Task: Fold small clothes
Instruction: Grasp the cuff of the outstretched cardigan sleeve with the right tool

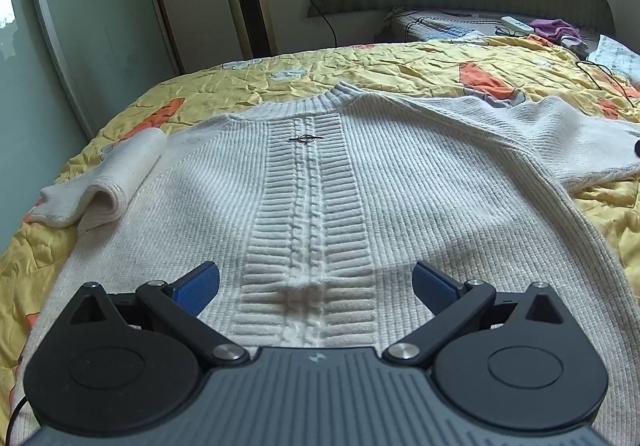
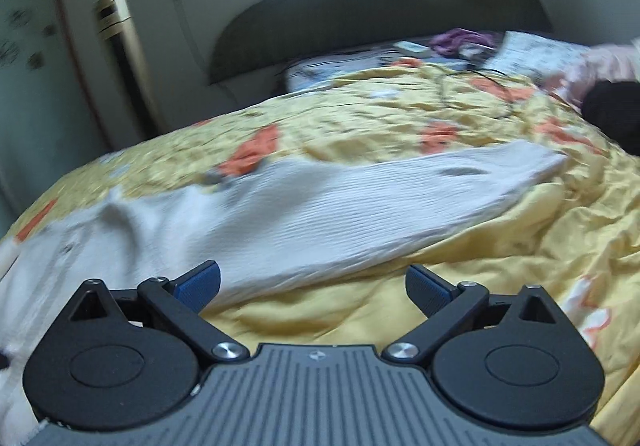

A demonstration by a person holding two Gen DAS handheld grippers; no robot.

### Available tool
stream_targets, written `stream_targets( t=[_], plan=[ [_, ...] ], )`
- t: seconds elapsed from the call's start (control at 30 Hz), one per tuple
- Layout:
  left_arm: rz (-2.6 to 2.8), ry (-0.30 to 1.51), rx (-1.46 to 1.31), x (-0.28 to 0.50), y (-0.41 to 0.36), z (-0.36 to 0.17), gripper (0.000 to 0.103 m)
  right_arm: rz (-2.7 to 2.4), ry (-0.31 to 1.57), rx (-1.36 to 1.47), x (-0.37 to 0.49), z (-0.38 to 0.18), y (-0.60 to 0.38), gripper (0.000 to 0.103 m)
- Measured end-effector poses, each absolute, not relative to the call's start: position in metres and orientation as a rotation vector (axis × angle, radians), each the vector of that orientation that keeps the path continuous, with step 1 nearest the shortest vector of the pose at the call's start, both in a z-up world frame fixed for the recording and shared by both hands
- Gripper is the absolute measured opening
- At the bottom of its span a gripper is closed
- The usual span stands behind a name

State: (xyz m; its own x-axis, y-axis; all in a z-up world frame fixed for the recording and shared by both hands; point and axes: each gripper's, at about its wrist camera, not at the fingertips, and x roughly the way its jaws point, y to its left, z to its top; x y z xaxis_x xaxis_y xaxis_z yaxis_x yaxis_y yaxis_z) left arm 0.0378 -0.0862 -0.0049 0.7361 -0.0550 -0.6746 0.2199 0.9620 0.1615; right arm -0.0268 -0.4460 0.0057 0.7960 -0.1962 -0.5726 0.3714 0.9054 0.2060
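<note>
1. Jaws of the left gripper (image 1: 316,284) are spread wide with nothing held between them; its blue pads (image 1: 198,288) are seen at the lower part of the left wrist view, over the lower middle of the white knit sweater (image 1: 312,182).
2. Jaws of the right gripper (image 2: 312,286) are likewise spread wide and empty, at the lower part of the right wrist view, which is blurred.
3. The sweater is laid flat, front up, filling the centre of the left view, its collar toward the upper middle and a small metal pin (image 1: 306,138) on the ribbed centre band.
4. One sleeve (image 2: 360,202) is stretched across the middle of the right view, toward the right edge.
5. A yellow quilt (image 1: 400,66) with orange patches is spread beneath the sweater.
</note>
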Motion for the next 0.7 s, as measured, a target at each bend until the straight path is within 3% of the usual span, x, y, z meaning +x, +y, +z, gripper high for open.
stream_targets(
  t=[0.23, 0.53, 0.57, 0.67, 0.7],
  plan=[
    [-0.151, 0.753, 0.265, 0.046, -0.100, -0.013, 0.103, -0.435, 0.578, 0.555, -0.018, -0.020, -0.549, 0.086],
    [-0.158, 0.744, 0.310, 0.053, -0.114, -0.014, 0.103, -0.428, 0.430, 0.790, -0.002, -0.030, -0.614, 0.084],
    [-0.157, 0.744, 0.316, 0.053, -0.115, -0.014, 0.103, -0.425, 0.403, 0.821, 0.001, -0.031, -0.621, 0.081],
    [-0.147, 0.740, 0.332, 0.056, -0.115, -0.014, 0.103, -0.454, 0.371, 0.893, 0.006, -0.035, -0.639, 0.057],
    [-0.142, 0.738, 0.333, 0.057, -0.114, -0.014, 0.103, -0.468, 0.363, 0.918, 0.007, -0.037, -0.644, 0.040]
  ],
)
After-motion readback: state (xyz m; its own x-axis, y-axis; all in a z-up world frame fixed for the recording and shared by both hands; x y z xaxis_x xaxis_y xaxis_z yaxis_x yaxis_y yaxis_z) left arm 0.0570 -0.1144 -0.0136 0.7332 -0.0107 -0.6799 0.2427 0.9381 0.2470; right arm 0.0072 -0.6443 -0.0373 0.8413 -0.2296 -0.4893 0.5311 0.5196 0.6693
